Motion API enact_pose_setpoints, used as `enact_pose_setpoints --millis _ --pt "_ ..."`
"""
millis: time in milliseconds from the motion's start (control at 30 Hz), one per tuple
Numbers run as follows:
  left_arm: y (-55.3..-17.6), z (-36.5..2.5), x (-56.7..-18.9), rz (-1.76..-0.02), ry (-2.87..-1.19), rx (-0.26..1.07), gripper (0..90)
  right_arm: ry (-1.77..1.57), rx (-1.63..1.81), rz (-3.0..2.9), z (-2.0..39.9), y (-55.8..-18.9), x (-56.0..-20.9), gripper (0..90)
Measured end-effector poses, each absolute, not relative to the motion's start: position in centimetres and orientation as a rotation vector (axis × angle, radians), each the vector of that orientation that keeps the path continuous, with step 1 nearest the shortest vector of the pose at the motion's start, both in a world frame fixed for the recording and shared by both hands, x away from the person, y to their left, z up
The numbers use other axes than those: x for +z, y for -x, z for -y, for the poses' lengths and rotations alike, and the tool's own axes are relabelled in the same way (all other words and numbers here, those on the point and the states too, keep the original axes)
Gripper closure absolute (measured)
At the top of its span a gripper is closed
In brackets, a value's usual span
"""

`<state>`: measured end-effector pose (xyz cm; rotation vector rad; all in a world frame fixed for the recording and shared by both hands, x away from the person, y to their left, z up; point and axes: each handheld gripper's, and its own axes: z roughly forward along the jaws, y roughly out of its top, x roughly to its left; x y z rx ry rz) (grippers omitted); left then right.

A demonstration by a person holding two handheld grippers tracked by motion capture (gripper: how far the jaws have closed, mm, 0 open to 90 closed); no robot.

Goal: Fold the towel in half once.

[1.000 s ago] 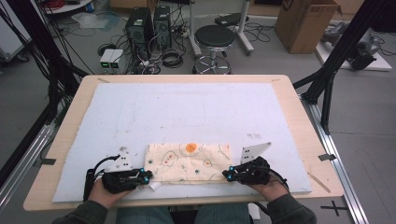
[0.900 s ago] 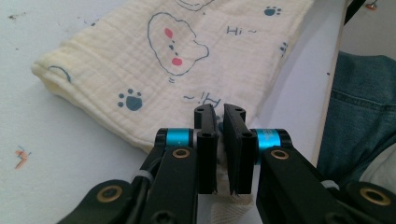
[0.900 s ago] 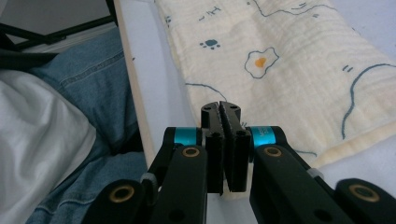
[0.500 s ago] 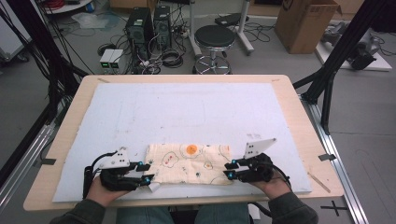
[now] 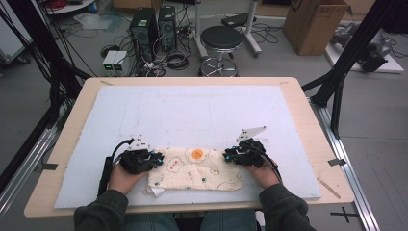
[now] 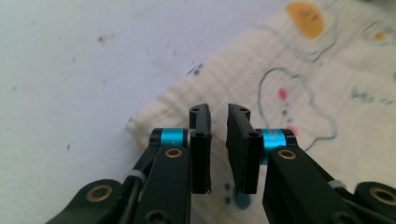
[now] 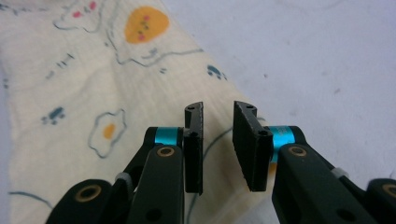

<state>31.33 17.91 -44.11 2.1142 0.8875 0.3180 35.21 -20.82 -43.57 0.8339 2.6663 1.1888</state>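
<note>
Claws shifted up, cloth (image 5: 197, 168) lying between them

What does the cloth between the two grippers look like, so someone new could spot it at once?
Start at the wooden table and the pale blue mat covering it. Along the mat's near edge, between the left gripper and the right gripper, lies the folded cloth. It is cream, printed with outlined blobs and small fried eggs, with one solid orange spot at its far edge.

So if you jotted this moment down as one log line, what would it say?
left gripper: open, jaws just closing, over cloth left end | right gripper: open, jaws just closing, over right end | cloth: folded flat on mat
</note>
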Motion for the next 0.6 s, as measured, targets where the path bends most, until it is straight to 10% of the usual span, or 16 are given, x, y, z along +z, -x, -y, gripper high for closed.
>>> enact_pose_setpoints --millis 600 --pt "-31.9 -19.0 -42.6 -0.905 -1.998 0.323 64.2 -0.874 1.292 -2.549 23.1 -35.4 -41.9 67.1"
